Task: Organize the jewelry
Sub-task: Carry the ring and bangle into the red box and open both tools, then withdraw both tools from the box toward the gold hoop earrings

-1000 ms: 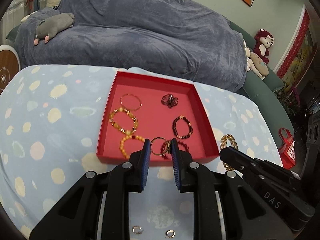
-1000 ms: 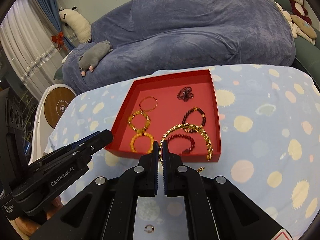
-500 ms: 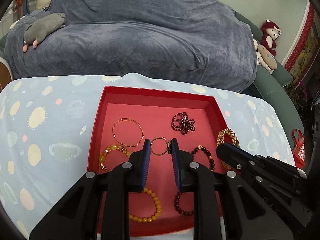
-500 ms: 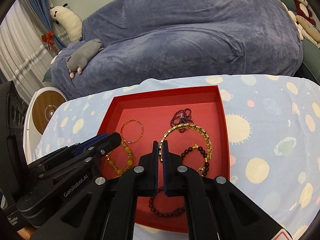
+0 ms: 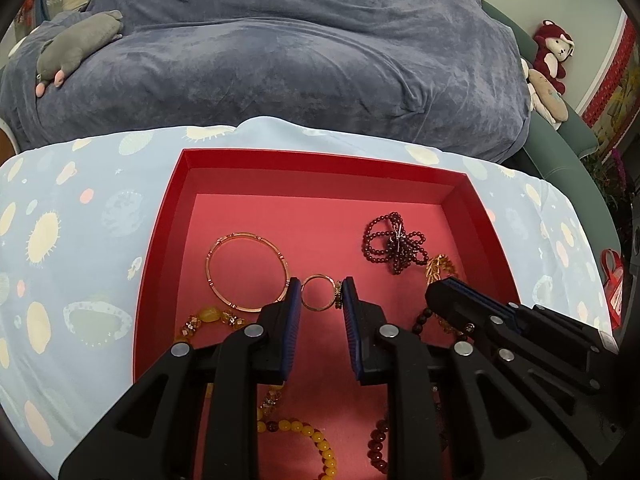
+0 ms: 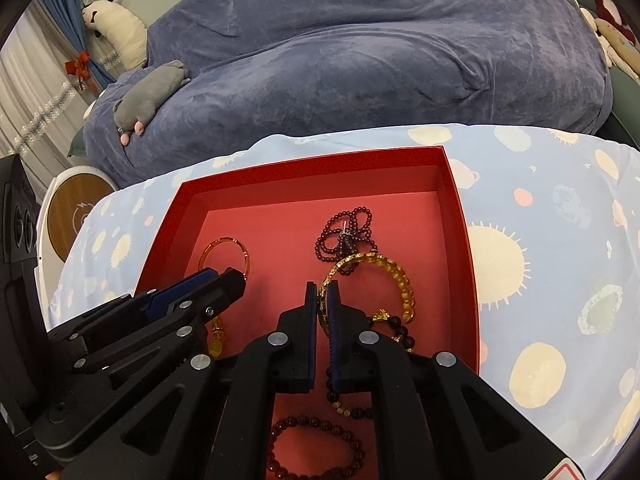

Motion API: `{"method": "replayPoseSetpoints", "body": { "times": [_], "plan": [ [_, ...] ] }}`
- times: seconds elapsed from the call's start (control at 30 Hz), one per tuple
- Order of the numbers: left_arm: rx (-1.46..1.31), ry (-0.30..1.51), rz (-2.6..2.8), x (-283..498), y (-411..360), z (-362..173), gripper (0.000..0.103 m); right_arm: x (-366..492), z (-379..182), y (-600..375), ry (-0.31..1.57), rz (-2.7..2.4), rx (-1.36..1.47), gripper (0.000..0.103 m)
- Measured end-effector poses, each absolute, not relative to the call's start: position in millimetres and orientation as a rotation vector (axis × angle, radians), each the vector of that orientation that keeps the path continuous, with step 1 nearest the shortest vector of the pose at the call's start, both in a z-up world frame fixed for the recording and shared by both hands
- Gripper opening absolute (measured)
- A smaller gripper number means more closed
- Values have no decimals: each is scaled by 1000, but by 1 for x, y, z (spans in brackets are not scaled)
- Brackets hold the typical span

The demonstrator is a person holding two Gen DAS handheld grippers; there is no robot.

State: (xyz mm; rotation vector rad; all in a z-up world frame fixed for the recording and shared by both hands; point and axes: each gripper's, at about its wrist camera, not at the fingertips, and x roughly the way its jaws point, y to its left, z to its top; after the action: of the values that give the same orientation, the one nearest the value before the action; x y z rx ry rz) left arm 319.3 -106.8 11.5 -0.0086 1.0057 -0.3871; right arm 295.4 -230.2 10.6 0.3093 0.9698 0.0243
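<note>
A red tray (image 5: 160, 240) (image 6: 460, 216) lies on the spotted blue cloth and holds several bracelets. My left gripper (image 5: 320, 300) is shut on a small gold ring (image 5: 318, 299) and holds it over the tray, beside a thin gold bangle (image 5: 246, 270). My right gripper (image 6: 323, 302) is shut on a gold chain bracelet (image 6: 384, 276) and holds it over the tray's right half, just in front of a dark red bead cluster (image 6: 346, 232) (image 5: 394, 242). Yellow bead bracelets (image 5: 316, 440) and dark red bead bracelets (image 6: 316, 448) lie near the tray's front.
A sofa under a blue-grey cover (image 5: 300, 60) stands just behind the table, with a grey plush toy (image 5: 76, 48) on it. A round white and wood device (image 6: 76, 216) stands at the left. Plush bears (image 5: 552, 52) sit at the right.
Both grippers have moved forward from the tray's near edge to over its middle, carrying the ring and the gold chain bracelet. Both have come lower towards the tray floor.
</note>
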Motion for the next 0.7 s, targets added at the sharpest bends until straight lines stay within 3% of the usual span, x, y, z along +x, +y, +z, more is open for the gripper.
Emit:
{"method": "replayPoseSetpoints", "body": {
  "times": [0.23, 0.7],
  "plan": [
    [7, 982, -369, 314, -104, 15, 34, 292, 18, -231, 947, 18, 317, 11],
    [22, 925, -383, 277, -96, 54, 34, 247, 62, -216, 890, 37, 285, 14]
  ]
}}
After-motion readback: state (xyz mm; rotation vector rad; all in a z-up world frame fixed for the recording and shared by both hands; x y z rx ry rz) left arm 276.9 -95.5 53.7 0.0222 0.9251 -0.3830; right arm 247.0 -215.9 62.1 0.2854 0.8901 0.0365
